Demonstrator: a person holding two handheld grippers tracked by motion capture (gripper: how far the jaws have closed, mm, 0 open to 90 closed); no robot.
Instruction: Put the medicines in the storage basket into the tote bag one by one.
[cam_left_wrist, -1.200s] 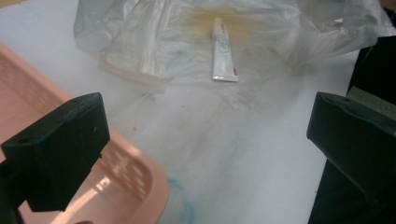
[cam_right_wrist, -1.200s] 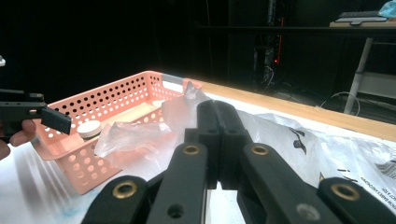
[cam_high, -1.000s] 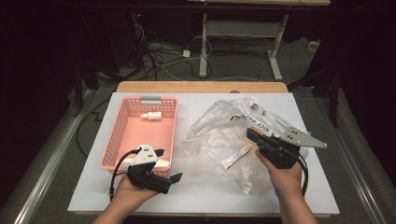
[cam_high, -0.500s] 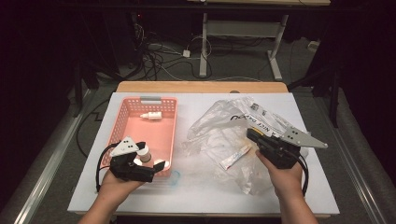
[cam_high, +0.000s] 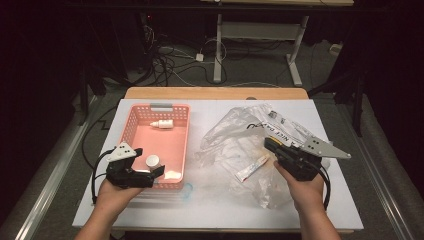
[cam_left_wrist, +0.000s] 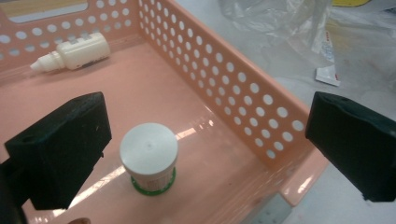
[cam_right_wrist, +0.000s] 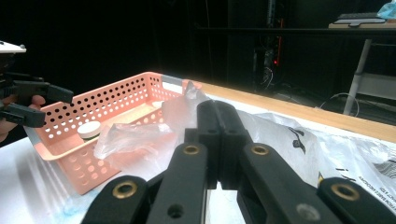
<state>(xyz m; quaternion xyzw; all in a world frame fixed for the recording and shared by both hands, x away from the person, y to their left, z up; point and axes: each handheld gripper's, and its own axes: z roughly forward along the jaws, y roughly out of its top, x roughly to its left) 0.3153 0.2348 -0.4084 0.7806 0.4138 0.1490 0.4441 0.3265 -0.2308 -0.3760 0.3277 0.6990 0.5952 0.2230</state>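
Round white-capped jar (cam_left_wrist: 148, 158) stands in perforated pink basket (cam_left_wrist: 243, 88), left gripper (cam_left_wrist: 205, 140) jaws spread.

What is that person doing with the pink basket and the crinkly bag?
A person holds a hand-held gripper in each hand. The left hand-held gripper is open by the near end of the pink basket, where a small white-capped jar stands upright. A little white dropper bottle lies on its side at the far end. The right hand-held gripper is shut at the clear plastic bag, with a small tube lying at the bag.
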